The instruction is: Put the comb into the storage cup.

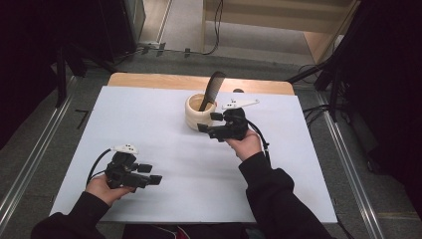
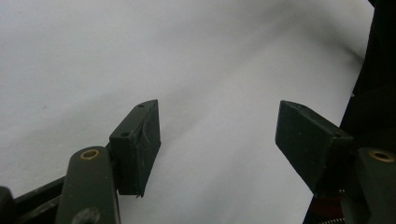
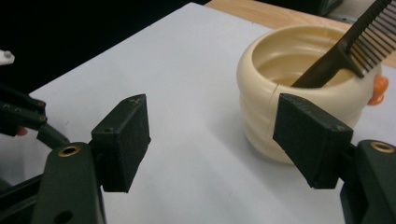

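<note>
One dark comb (image 1: 211,89) stood tilted in one cream cup (image 1: 198,114) near the tabletop's (image 1: 149,129) far edge; the right hand-held gripper (image 1: 208,122) hung open just beside the cup, the left hand-held gripper (image 1: 150,174) open near the near-left corner

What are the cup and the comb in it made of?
Cup: looks like cream moulded plastic or glazed ceramic; smooth, slightly glossy ribbed wall with a seam line, so plastic seems likelier. Comb: dark brown or black, likely hard plastic; thin even teeth, dull sheen.
</note>
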The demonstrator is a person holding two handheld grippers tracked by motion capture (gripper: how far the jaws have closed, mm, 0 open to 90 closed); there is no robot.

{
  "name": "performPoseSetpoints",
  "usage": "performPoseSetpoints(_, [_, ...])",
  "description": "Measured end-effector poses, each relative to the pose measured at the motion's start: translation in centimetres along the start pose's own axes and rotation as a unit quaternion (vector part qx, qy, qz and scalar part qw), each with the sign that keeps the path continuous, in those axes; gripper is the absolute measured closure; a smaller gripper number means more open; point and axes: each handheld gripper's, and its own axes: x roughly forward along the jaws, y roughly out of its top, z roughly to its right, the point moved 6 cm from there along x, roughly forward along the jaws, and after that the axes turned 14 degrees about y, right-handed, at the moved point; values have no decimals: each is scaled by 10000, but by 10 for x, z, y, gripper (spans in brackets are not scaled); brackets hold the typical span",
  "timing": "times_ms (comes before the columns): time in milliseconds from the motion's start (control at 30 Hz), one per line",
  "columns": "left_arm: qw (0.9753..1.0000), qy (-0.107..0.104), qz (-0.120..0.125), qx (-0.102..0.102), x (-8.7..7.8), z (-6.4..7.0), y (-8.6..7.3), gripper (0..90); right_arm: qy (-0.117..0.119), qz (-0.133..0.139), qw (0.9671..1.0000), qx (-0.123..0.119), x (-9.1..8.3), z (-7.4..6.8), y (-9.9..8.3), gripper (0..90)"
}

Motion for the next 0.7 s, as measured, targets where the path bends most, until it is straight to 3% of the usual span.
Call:
performPoseSetpoints(233, [10000,-13,23,28,-1,0,1,314,97,-61,9999,52,-9,-5,-12,251])
performPoseSetpoints(700, [10000,-25,39,24,-1,0,2,314,178,-158,9997,65,-43,-19,-33,250])
